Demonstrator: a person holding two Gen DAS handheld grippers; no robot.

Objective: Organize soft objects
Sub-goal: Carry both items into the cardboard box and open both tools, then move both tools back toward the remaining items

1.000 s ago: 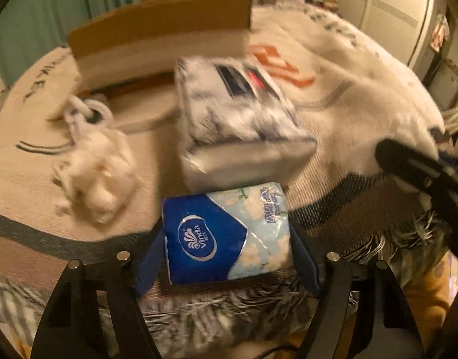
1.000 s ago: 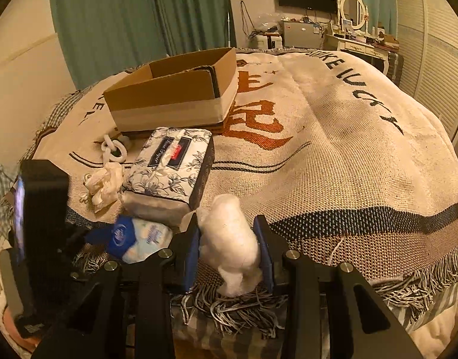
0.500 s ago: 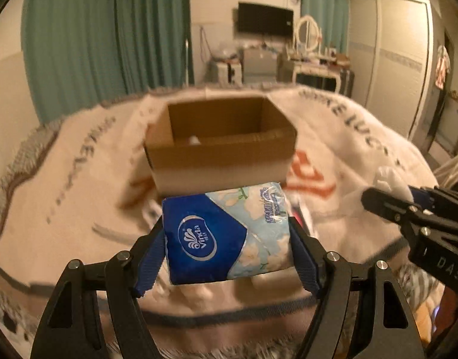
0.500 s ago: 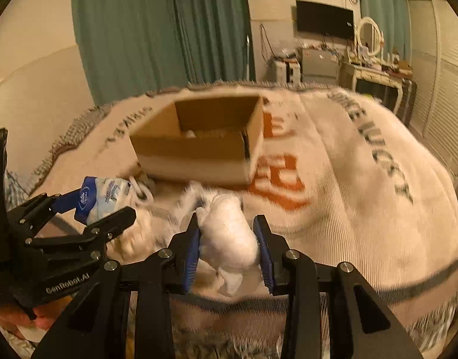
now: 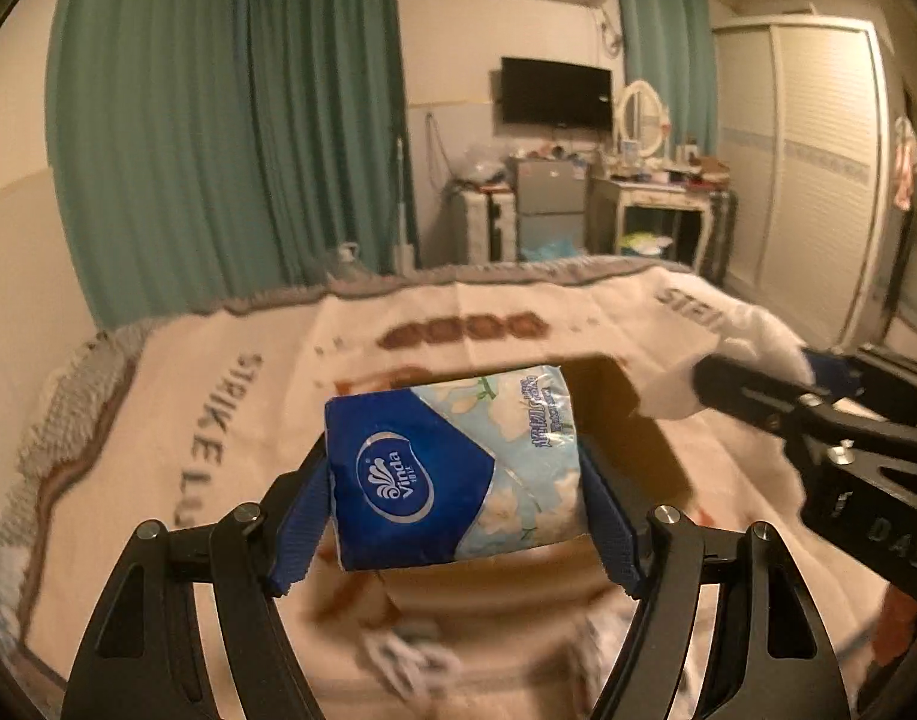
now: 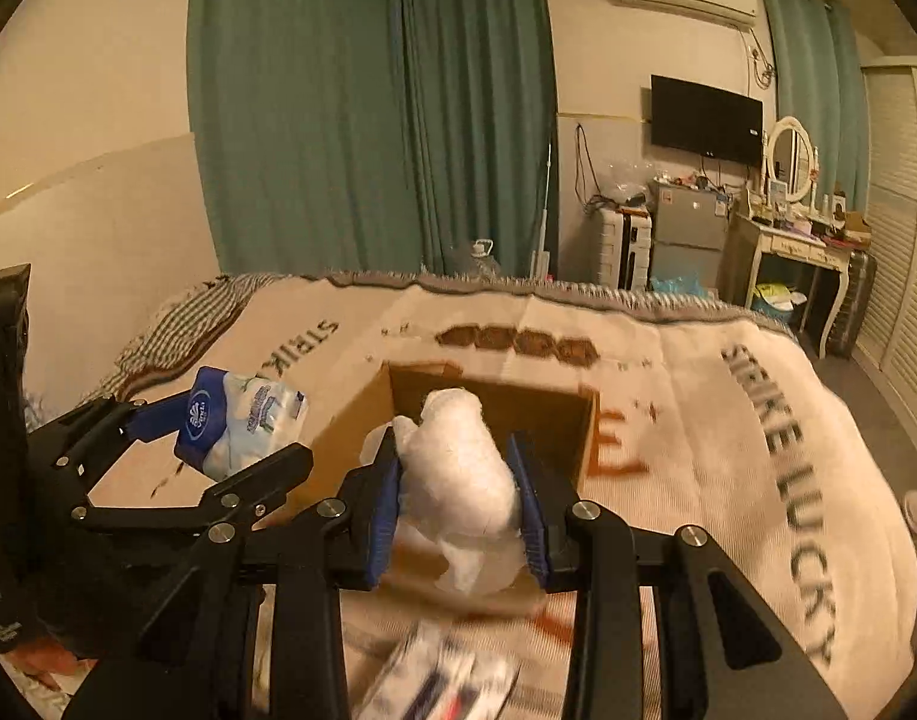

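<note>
Blue-and-white tissue pack [image 5: 455, 480] sits crosswise in the left gripper [image 5: 455, 516], both blue pads pressed flat against its short ends, logo toward the camera. Grip looks square, pack level, no sag visible.

White plush [image 6: 458, 480] is pinched in the right gripper [image 6: 458, 516], pads sunk into its sides; a loose tuft hangs below the pads.

Cardboard box [image 6: 554, 420] lies open on the blanket [image 6: 728, 450], straight ahead of the right gripper. From the right wrist view the plush reads as over or just short of the near wall; which one, I cannot tell. From the left wrist view the box opening shows dark behind and right of the pack, and the right gripper [image 5: 758, 396] is well over toward that side.

Judged step: carrying both soft items to the box for release.

Notes for doing it well:
- Clear the near wall before lowering; the hanging tuft could catch on the rim.
- Release low inside, not from height. Plush is light and may bounce or cling to a pad.
- Open the fingers fully; the fuzz may snag on the ribbed pads.
- Stagger the arms. Both grippers are converging on one opening and are near each other.
- Lay the pack flat along a wall to leave room.

More items lie blurred on the blanket below, unidentifiable.
</note>
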